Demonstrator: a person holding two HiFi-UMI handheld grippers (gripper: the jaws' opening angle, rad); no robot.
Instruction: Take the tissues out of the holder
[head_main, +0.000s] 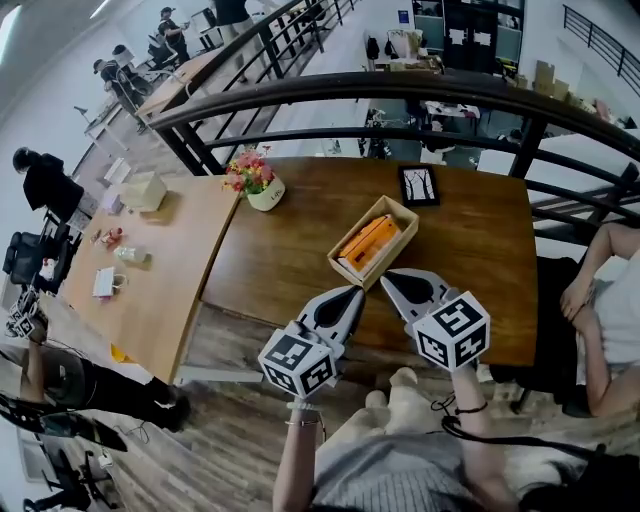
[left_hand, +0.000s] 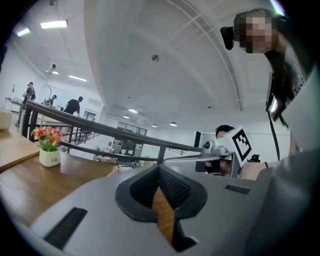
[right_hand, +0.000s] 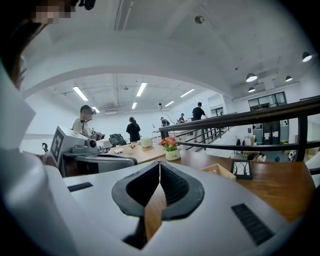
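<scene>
Pulling the tissues (head_main: 366, 243) from the unbraced holder (head_main: 400, 212) just ahead is judged likely to drag it, left tool (head_main: 352, 293) and right tool (head_main: 390, 279) both being closed, empty.

Left tongs (head_main: 352, 294), right tongs (head_main: 392, 279) both closed (empty), side by side.

Orange tissues (head_main: 367, 243), pale wooden holder (head_main: 392, 250)

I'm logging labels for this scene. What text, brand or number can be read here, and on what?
White flower pot: dark lettering, too blurred to read.
Cubes on the left gripper and right gripper: square markers only, no words.
Orange tissue pack in the holder: no readable print.
</scene>
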